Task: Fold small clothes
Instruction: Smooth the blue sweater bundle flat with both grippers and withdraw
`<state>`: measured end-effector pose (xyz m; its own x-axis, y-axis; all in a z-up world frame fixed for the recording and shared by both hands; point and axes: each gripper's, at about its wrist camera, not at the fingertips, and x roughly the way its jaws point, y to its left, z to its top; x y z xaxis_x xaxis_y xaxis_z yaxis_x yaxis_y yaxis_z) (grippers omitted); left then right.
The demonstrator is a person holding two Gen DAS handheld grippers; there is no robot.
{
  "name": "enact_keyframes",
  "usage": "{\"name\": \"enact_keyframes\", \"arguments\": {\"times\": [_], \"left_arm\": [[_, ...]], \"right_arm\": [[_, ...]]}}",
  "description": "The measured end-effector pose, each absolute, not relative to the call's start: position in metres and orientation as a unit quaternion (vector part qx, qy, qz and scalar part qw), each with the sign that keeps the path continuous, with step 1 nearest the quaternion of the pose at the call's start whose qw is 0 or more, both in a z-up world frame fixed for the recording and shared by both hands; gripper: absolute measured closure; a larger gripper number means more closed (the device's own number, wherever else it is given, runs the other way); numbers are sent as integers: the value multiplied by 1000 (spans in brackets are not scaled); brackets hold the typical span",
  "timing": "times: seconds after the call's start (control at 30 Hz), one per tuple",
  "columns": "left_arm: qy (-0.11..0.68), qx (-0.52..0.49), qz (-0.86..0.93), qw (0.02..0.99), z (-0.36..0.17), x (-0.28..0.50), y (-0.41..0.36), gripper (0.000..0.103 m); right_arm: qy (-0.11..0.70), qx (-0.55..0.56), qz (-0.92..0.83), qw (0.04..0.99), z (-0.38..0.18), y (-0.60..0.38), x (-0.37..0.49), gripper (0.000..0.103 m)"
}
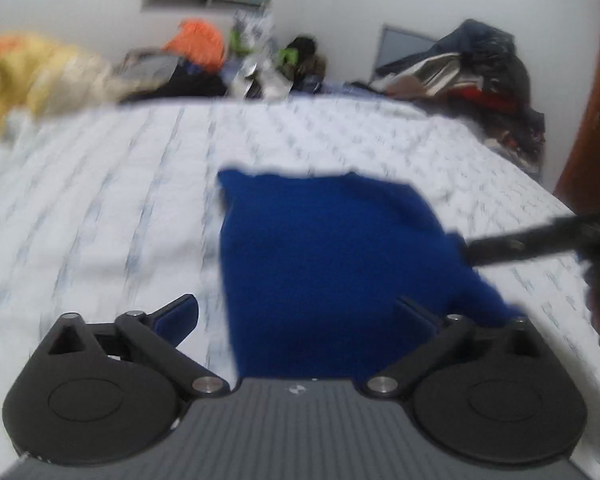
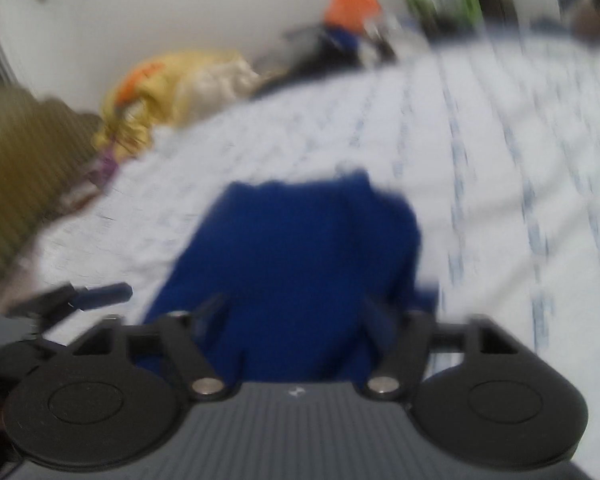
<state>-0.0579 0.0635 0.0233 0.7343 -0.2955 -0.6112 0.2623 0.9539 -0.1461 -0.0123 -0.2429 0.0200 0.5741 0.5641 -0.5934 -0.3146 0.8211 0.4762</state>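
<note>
A small blue garment [image 1: 324, 256] lies folded on the white patterned bed sheet [image 1: 112, 200]. My left gripper [image 1: 296, 312] is open, its fingers spread wide over the garment's near edge, holding nothing. In the left wrist view the right gripper [image 1: 476, 250] reaches in from the right and touches the garment's right edge. In the right wrist view the blue garment [image 2: 300, 248] fills the gap between the spread fingers of my right gripper [image 2: 292, 316], which is open. The left gripper's finger [image 2: 100, 294] shows at the left. Both views are blurred.
Piles of clothes line the far edge of the bed: yellow and orange cloth [image 1: 32, 72] at the left, dark clothes [image 1: 476, 72] at the right. A brown striped surface [image 2: 16, 160] stands beside the bed's left side.
</note>
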Motion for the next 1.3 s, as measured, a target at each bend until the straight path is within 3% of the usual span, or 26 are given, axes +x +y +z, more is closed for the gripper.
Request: {"name": "enact_keyframes", "arguments": {"times": [0.1,0.17,0.2,0.23,0.27,0.3,0.33,0.4,0.5,0.53,0.57,0.6,0.63,0.67,0.73,0.87,1.0,1.3], "left_arm": [[392,-63,-148,906,4,-63,72,16],[377,-40,-135,916,1,-70,67,20],[376,-33,-132,917,0,-71,65,21],[373,-20,-127,919,0,-71,62,31],[367,-1,-122,922,-1,-71,59,50],[367,2,-130,921,1,-70,60,60],[376,-4,-137,916,5,-70,63,73],[377,19,-116,919,10,-69,67,79],[368,37,-104,923,10,-80,75,61],[361,38,-103,926,13,-87,74,56],[350,37,-102,930,18,-95,72,38],[336,32,-108,935,22,-104,70,27],[320,28,-114,940,24,-113,66,9],[309,30,-118,943,25,-119,59,4],[310,49,-120,942,20,-123,44,7],[326,66,-105,937,7,-124,28,9],[335,72,-80,936,-2,-124,24,6],[349,30,-52,935,-18,-124,36,0]], "right_arm": [[436,172,242,850,-2,-246,-30,20],[422,153,252,857,-9,-237,-43,24],[417,136,262,860,-9,-230,-49,32],[420,114,268,859,-9,-222,-50,67],[413,90,259,869,-10,-217,-51,79],[410,80,261,870,-9,-215,-50,80],[415,84,263,867,-9,-217,-48,88],[406,75,260,873,0,-221,-53,89],[409,33,250,877,-8,-216,-60,88],[399,33,249,882,-10,-217,-64,80],[405,34,236,883,-7,-218,-66,70],[405,40,218,887,-2,-220,-70,64],[391,49,201,897,4,-223,-77,50],[372,53,192,907,9,-225,-86,29],[354,45,166,920,11,-219,-99,9],[395,0,126,910,-14,-197,-111,9],[385,-23,87,918,-24,-178,-123,0],[331,0,52,942,-37,-169,-122,0]]}}
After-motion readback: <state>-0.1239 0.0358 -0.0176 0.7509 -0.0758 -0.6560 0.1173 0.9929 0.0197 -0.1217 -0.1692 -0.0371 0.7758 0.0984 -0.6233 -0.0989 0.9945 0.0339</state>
